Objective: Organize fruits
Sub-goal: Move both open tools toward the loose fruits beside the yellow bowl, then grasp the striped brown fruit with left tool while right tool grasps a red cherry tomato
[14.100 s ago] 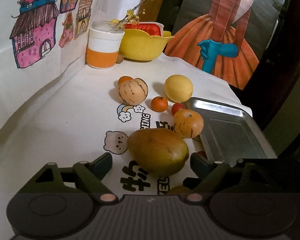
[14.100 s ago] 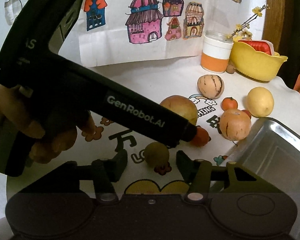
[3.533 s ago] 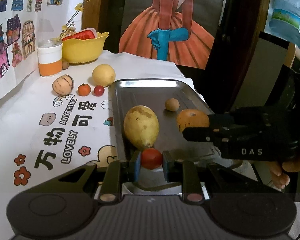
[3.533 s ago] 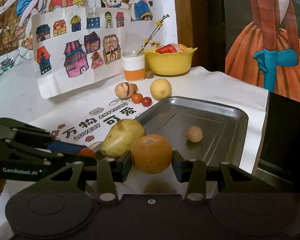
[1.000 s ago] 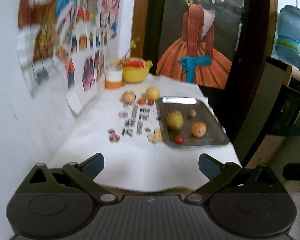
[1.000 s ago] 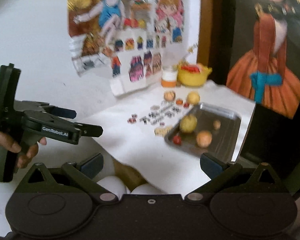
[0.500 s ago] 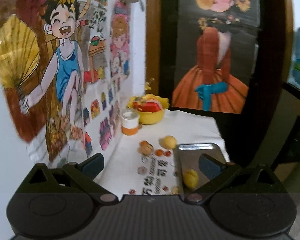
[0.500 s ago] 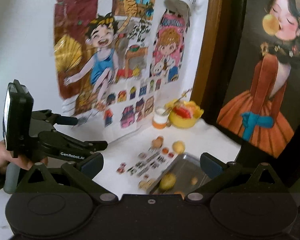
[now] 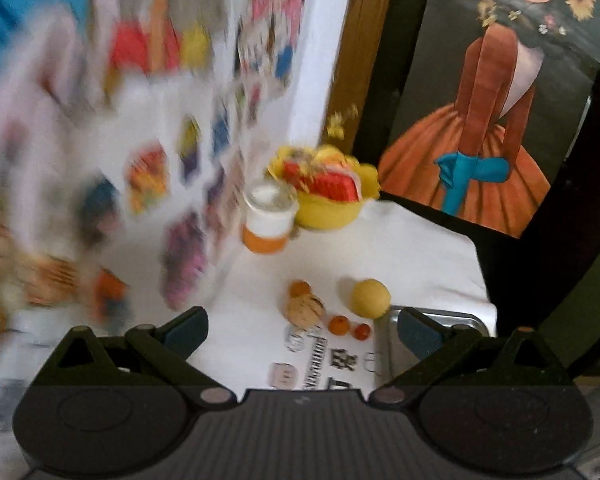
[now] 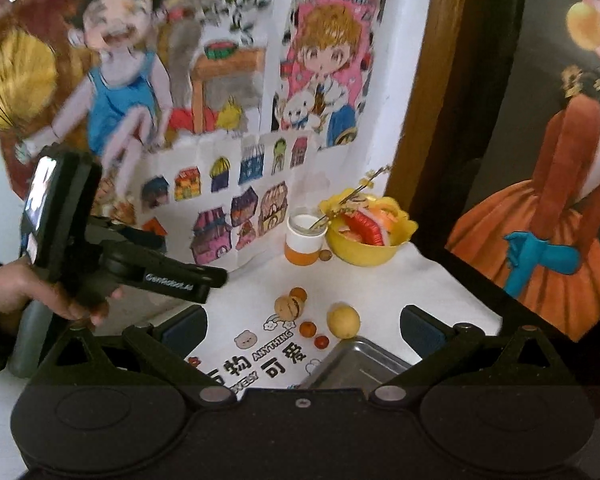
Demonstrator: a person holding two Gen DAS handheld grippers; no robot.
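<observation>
the right gripper (image 10: 302, 330) hangs high above the table with its fingers spread wide and nothing between them; the left gripper (image 9: 302, 332) is likewise spread and empty, and in the right wrist view a hand (image 10: 32, 296) holds its body off to the left of the right gripper. both sit well back from the fruit, so this reads as a pause between pickups, not a grasp in progress

far ahead of and below the right gripper's fingers lie the fruits not yet sorted: a yellow lemon (image 10: 343, 321) just beyond the near corner of the metal tray (image 10: 356, 362), a small red tomato (image 10: 321, 342) and a small orange (image 10: 307, 329) just left of the lemon, then a striped melon (image 10: 289, 307) further left with another small orange fruit (image 10: 299, 293) touching its far side. only the tray's corner shows, so what it holds cannot be told here. a yellow bowl (image 10: 368, 254) and an orange-banded cup (image 10: 305, 240) stand at the back against the wall

my judgement: the task is part way through, with five pieces on the cloth. the next move calls for bringing one gripper down and forward over a single fruit, most easily the lemon or tomato nearest the tray, fingers kept wide until they straddle it. the left wrist view is blurred on its left side, so little there can be read
</observation>
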